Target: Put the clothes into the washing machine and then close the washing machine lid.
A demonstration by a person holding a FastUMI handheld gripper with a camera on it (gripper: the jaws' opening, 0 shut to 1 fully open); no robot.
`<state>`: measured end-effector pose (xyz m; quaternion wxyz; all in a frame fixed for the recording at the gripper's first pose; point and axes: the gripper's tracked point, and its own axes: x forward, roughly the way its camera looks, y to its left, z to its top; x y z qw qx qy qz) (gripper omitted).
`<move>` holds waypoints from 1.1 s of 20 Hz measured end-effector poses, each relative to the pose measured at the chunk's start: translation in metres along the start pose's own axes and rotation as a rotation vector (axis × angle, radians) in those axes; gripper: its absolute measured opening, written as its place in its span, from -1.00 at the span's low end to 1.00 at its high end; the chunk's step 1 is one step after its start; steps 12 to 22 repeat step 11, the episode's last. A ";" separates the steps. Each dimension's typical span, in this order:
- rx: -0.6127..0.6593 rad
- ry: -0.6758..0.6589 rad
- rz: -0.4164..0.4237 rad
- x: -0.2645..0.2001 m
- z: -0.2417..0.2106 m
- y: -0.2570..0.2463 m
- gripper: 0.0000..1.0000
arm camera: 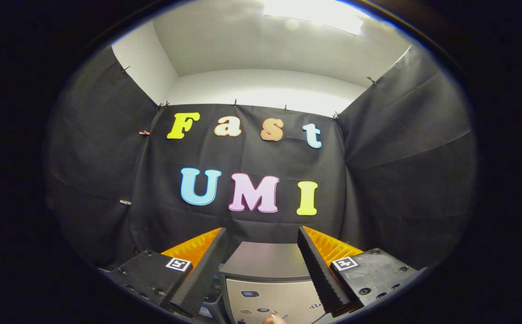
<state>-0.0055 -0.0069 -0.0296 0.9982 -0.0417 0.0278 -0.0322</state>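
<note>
Gripper view: the gripper [261, 256] is held level, fingers spread wide apart and gripping nothing. Between them, just ahead and lower, stands the washing machine [265, 274], its flat grey lid [263, 261] lying down over the top, control panel [267, 303] facing us. A fingertip [273, 319] touches that panel from below. No clothes on show here, so whether they're inside already, I can't tell. That shut lid fits either stage. Best handling, I'd judge: stay centred over the lid, fingers parted, well clear of the hand.
</note>
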 end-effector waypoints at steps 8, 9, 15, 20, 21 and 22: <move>-0.013 -0.010 0.001 -0.003 0.003 0.004 0.96; -0.012 -0.016 0.000 -0.004 0.006 0.003 0.96; -0.014 -0.023 -0.006 -0.003 0.007 0.001 0.96; -0.014 -0.023 -0.006 -0.003 0.007 0.001 0.96; -0.014 -0.023 -0.006 -0.003 0.007 0.001 0.96; -0.014 -0.023 -0.006 -0.003 0.007 0.001 0.96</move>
